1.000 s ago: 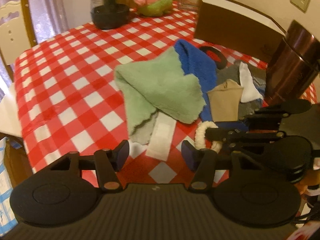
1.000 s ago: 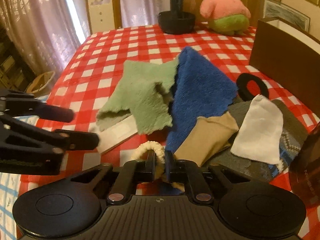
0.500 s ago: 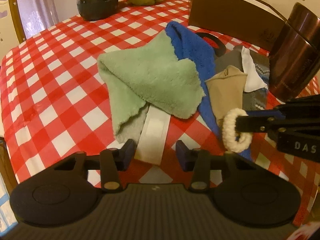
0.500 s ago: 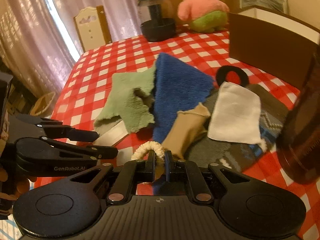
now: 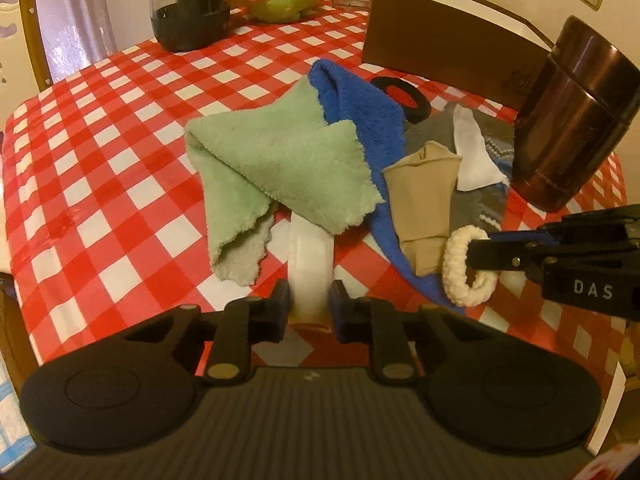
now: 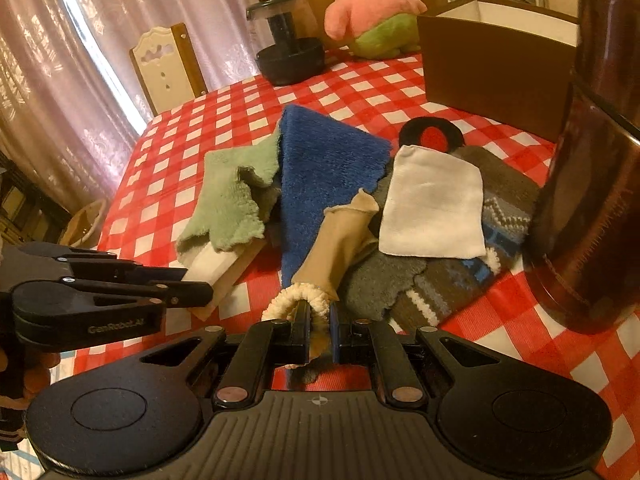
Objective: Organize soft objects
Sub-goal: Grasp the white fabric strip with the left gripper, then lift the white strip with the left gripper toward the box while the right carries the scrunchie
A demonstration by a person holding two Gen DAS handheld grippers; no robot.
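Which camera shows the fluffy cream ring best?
The left wrist view: the ring hangs in the open, its loop plain, pinched by the right gripper. In the right wrist view its own fingers hide about half of it.

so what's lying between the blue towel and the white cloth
A tan stocking lies between the blue towel and white cloth, clearest in the right wrist view.

Red-and-white checked tabletop (image 5: 100, 184). At its far edge, a dark glass-topped appliance (image 5: 188, 12) stands beside a pink-and-green plush star (image 6: 372, 12). An open brown box (image 5: 448, 60) with pale lining sits at the right; in front of it, a glossy brown cylindrical canister (image 5: 568, 120) stands upright. A cream chair back (image 6: 168, 64) and sheer curtains (image 6: 60, 60) lie beyond the tabletop.
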